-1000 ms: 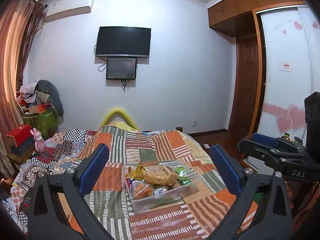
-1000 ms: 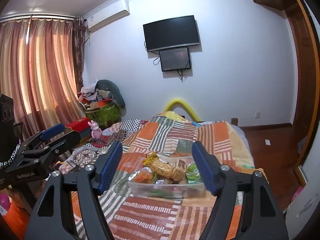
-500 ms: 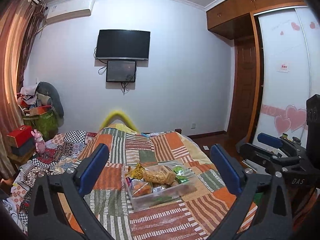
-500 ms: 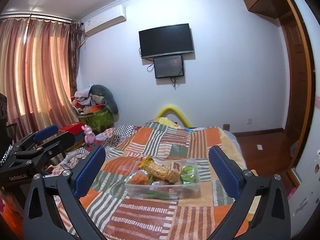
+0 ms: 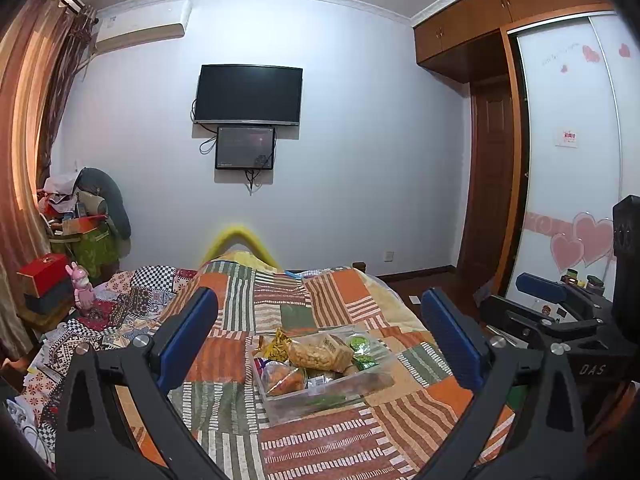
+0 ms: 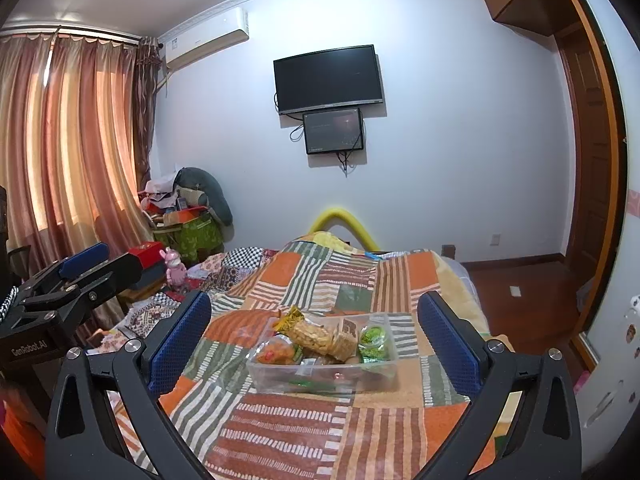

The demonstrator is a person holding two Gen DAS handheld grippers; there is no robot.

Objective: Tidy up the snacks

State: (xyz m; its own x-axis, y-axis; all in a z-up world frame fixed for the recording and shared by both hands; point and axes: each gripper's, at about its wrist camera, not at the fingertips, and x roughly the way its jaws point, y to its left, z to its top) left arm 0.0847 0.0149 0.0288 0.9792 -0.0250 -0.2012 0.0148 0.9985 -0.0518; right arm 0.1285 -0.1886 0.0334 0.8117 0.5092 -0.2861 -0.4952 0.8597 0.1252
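Snack bin ahead of both spread grippers

The clear bin (image 6: pixel 322 372) of snacks (image 6: pixel 320 338) sits on the patchwork quilt (image 6: pixel 304 432), beyond and between the right gripper (image 6: pixel 314 344)'s fingers; its jaws have just been opening, empty. Left gripper (image 5: pixel 320 344) likewise released: approach low, one packet at a time

Both tools are built of matte black, triangulated frames fastened with silver screws. The left gripper (image 5: pixel 318 330) and the right gripper (image 6: pixel 314 330) are fitted with blue textured pads (image 6: pixel 178 340). White lettering is printed on each body.
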